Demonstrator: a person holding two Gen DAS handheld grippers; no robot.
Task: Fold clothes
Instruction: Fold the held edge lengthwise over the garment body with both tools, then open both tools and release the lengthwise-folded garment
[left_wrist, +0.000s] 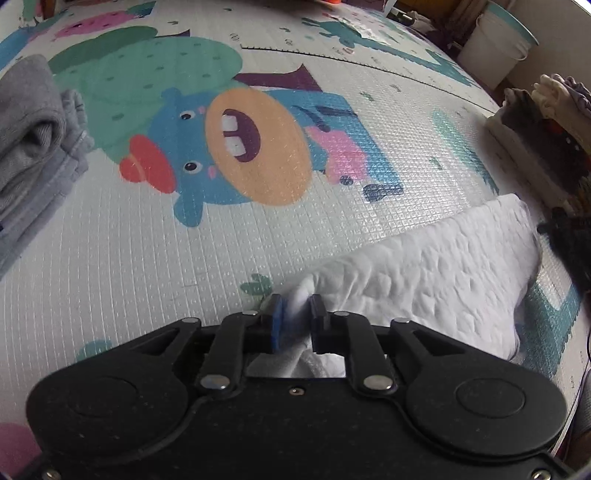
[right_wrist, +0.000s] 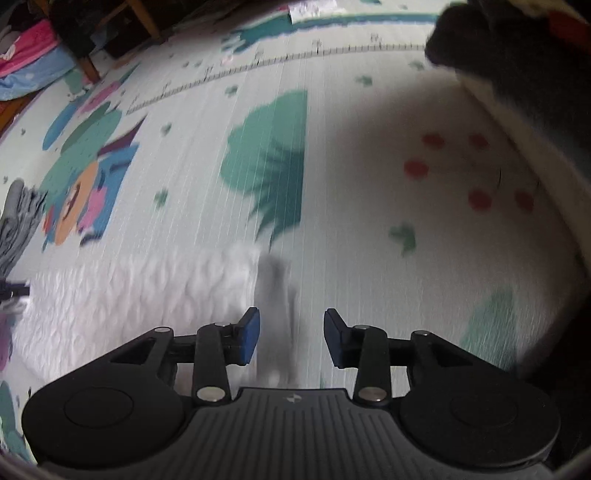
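White garment (left_wrist: 424, 273), flat on mat (left_wrist: 147, 258): your left gripper (left_wrist: 295, 306) pinches one corner. Right gripper (right_wrist: 291, 332): jaws apart, straddling a blurred edge; close squarely before lifting both corners level.

Soft, even daylight; strong fisheye bending at every edge. Left wrist view is sharp. Right wrist view is motion-smeared, with a broad shadow (right_wrist: 424, 122) beyond the fingers (right_wrist: 250, 334).
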